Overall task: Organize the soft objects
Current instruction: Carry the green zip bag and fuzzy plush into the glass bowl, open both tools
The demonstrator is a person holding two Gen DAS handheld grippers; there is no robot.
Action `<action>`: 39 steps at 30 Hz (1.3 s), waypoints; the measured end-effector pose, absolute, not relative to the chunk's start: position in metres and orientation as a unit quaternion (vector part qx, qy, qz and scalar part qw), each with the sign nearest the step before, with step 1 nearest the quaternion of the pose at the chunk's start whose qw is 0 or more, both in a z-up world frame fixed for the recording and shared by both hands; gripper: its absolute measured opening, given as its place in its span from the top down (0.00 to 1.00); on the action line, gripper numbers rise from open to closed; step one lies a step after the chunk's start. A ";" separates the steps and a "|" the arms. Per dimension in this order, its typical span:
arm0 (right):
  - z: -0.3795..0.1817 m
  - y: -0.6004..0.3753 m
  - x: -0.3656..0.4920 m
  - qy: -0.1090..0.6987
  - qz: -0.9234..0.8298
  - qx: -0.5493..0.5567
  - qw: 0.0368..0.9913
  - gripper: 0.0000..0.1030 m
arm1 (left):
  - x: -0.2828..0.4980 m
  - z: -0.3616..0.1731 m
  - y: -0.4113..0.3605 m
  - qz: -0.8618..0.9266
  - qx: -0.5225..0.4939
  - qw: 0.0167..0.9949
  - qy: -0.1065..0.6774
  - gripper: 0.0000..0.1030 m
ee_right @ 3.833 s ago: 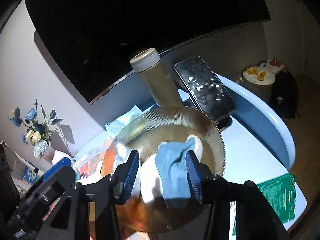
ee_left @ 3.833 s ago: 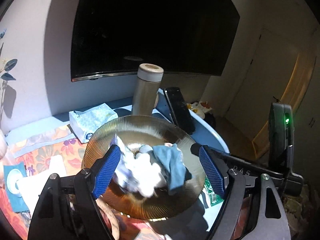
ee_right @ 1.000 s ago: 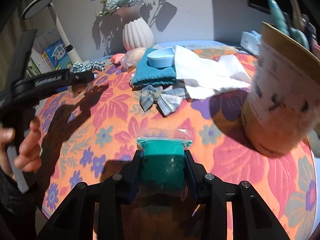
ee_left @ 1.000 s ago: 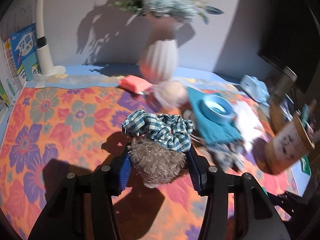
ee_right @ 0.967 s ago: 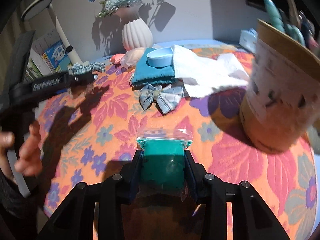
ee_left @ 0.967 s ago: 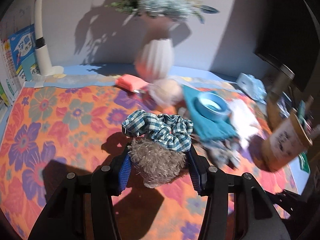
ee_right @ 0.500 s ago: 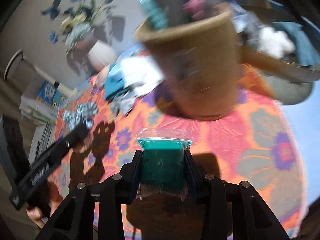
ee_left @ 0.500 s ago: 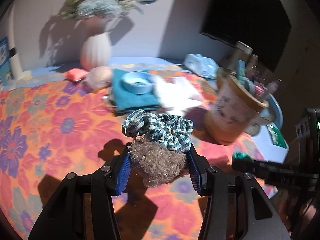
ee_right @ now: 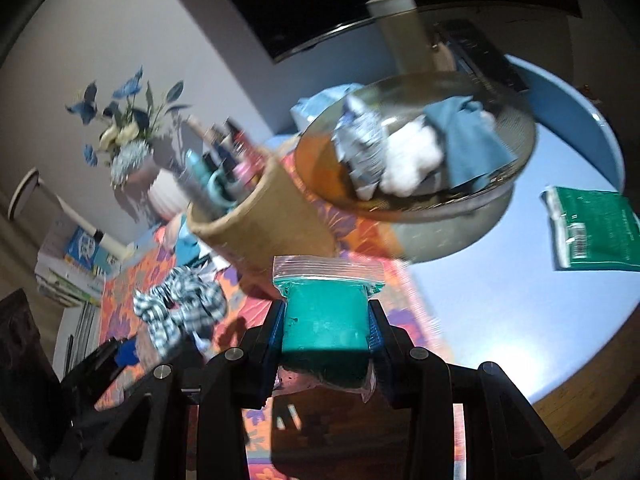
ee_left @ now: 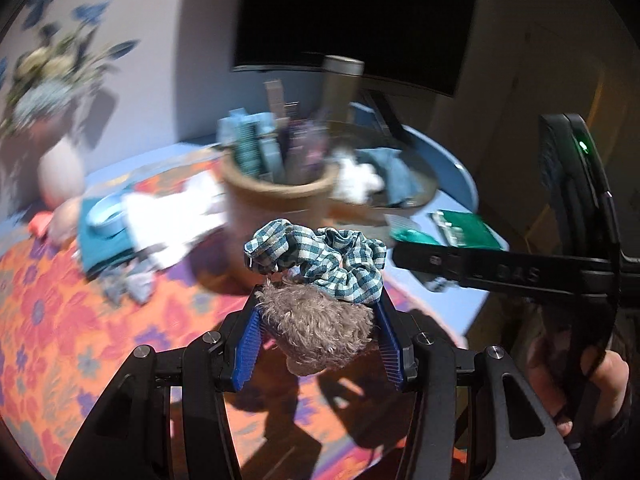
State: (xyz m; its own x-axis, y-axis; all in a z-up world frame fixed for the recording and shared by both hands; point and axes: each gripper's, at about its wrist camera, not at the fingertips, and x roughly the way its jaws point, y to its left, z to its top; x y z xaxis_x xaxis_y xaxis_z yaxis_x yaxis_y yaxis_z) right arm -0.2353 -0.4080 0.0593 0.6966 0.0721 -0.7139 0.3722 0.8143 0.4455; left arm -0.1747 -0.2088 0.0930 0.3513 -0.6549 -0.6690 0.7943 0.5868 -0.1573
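Observation:
My left gripper [ee_left: 318,316] is shut on a fuzzy brown soft ball [ee_left: 316,326] with a blue-and-white checked scrunchie [ee_left: 320,258] on top of it, held above the floral cloth. My right gripper [ee_right: 326,320] is shut on a teal soft block in a clear zip bag [ee_right: 326,312]. It shows from the side in the left wrist view [ee_left: 412,237]. Ahead, the amber glass bowl [ee_right: 516,120] holds white, grey and blue soft cloths [ee_right: 412,152]. The scrunchie also shows in the right wrist view [ee_right: 180,308].
A brown cup of pens and brushes [ee_right: 256,216] stands between the grippers and the bowl. A green packet [ee_right: 592,228] lies on the blue table at right. A flask [ee_right: 404,36], a phone [ee_right: 480,56], a white flower vase [ee_left: 60,168] and folded cloths [ee_left: 160,220] stand around.
Both grippers have swung right from the floral cloth toward the pen cup and the amber bowl, each still holding its load. The bowl has come into view.

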 end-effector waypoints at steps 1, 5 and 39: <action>0.060 -0.412 -0.237 0.377 -0.089 0.295 0.873 0.62 | -0.179 0.094 -0.217 -0.448 0.104 0.815 0.354 0.53; 0.065 -0.432 -0.249 0.362 -0.105 0.304 0.875 0.62 | -0.188 0.100 -0.246 -0.460 0.126 0.809 0.343 0.53; 0.111 -0.593 -0.134 0.325 -0.163 0.311 0.878 0.46 | -0.112 0.114 -0.397 -0.439 0.144 0.823 0.331 0.32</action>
